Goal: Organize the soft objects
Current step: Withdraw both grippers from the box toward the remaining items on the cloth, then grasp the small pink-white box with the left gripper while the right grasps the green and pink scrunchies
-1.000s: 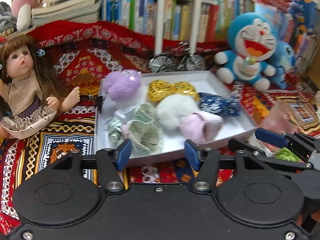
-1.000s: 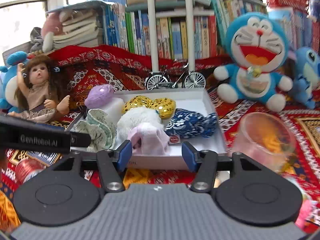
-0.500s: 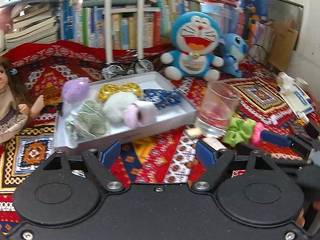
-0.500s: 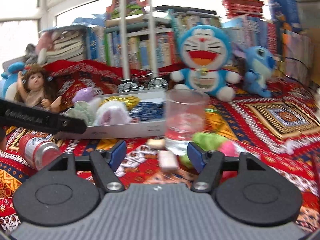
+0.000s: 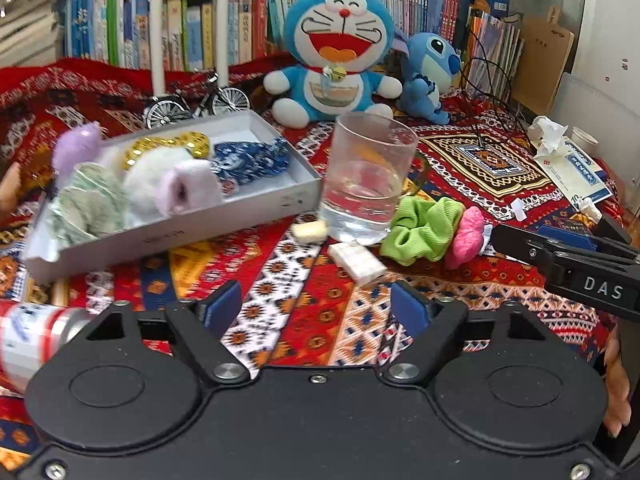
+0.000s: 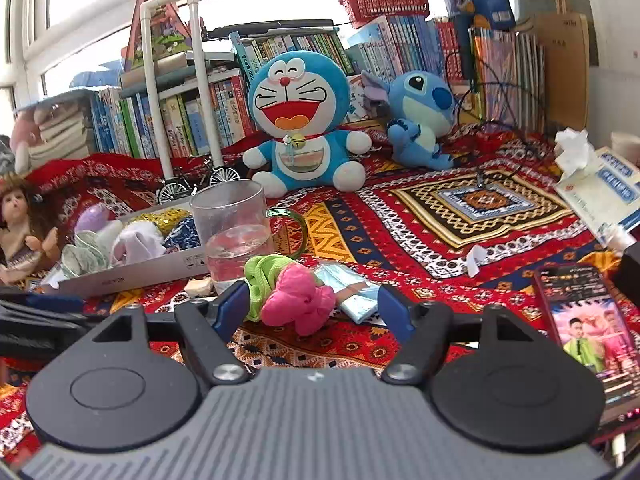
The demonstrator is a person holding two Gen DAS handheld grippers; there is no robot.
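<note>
White tray [image 5: 168,236], left of frame, is already holding several soft items. Green scrunchie [image 6: 260,276] and pink scrunchie [image 6: 298,300] are lying outside it, low centre; sorting looks partly done. Right gripper [image 6: 310,306] is gaping wide around the pink one; left gripper [image 5: 316,308] is wide, empty.

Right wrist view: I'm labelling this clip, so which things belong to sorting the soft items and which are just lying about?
Belongs to the job:
pink scrunchie
green scrunchie
white box of soft items
right gripper, open

Just lying about:
glass of water
face mask
phone
Doraemon plush
doll
</note>
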